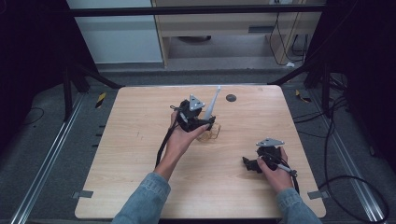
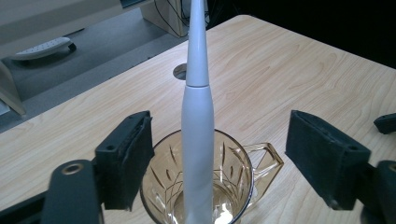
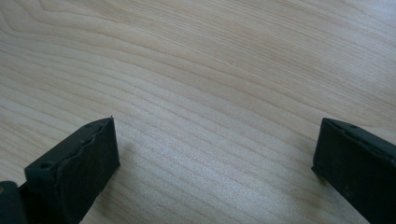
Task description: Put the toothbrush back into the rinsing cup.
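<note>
Left gripper (image 2: pixel 219 158) at counter centre, fingers (image 2: pixel 126 158) spread wide, gripping nothing. Straddles mug (image 2: pixel 233 182) w/ toothbrush (image 2: pixel 197 116) standing inside. Brush dead centre between fingers, not touching either; gaps approx. equal both sides.

Long axis of brush: near vertical, leaning slightly away from the person, base in mug bottom, slim neck rising past top of the left gripper view. In high view, toothbrush (image 1: pixel 212 105) tilts up and to the right above left gripper (image 1: pixel 196 116). Mug (image 1: pixel 211 133) just beside the left hand (image 1: pixel 180 140), handle pointing right in the left gripper view.

Right gripper (image 1: pixel 250 163) near right front corner, well apart from mug. Fingers (image 3: pixel 77 168) open wide over bare wood, holding nothing.

Left gripper far nearer to brush; judged to be the working one. Judgement: brush either just released into mug or about to be gripped; cannot tell which. If gripping next: close straight onto body above rim, no sideways shift needed. Risk: smooth round body may slip; lean may tip brush against rim.

Counter (image 1: pixel 140 154): light wood, flat, matt, w/ small round port (image 1: pixel 230 98) behind mug. Beyond: grey floor, cables at right, pale cabinet and dark frame at back.
</note>
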Demonstrator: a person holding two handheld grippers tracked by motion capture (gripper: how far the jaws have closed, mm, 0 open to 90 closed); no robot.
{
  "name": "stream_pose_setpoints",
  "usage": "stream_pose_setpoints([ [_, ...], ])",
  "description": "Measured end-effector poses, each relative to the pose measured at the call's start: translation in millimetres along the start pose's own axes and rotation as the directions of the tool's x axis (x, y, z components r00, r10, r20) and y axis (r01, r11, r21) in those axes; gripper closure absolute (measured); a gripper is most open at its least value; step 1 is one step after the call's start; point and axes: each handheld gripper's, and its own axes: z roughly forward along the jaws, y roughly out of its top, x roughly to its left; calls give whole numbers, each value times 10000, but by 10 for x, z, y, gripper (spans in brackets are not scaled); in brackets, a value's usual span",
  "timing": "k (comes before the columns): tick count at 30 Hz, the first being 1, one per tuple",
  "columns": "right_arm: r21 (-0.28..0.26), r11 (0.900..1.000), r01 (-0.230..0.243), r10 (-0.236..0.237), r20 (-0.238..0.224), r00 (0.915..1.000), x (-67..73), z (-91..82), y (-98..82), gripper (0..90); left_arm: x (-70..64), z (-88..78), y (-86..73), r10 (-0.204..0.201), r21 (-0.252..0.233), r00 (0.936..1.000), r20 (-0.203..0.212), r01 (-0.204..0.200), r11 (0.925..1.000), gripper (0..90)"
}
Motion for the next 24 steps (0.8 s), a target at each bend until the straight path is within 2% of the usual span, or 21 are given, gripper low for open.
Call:
stream_pose_setpoints([
  [6, -7, 10000, -21, 21, -8, 10000, 1, 0, 1, 3, 25, -115, -23, 54, 250, 9999, 112, -57, 9997, 143],
  [11, -5, 10000, -21, 21, -3, 10000, 2, 1, 1, 3, 73, -228, -63, -87, 219, 9999, 124, 84, 9997, 95],
  [17, -6, 10000, -23, 23, -8, 10000, 2, 0, 1, 3, 133, -312, -153, -38, 488, 9999, 103, 33, 9988, 71],
  [24, -7, 10000, -20, 20, -3, 10000, 2, 0, 0, 4, 229, -379, -291, -106, 710, 9999, -122, 115, 9974, 66],
])
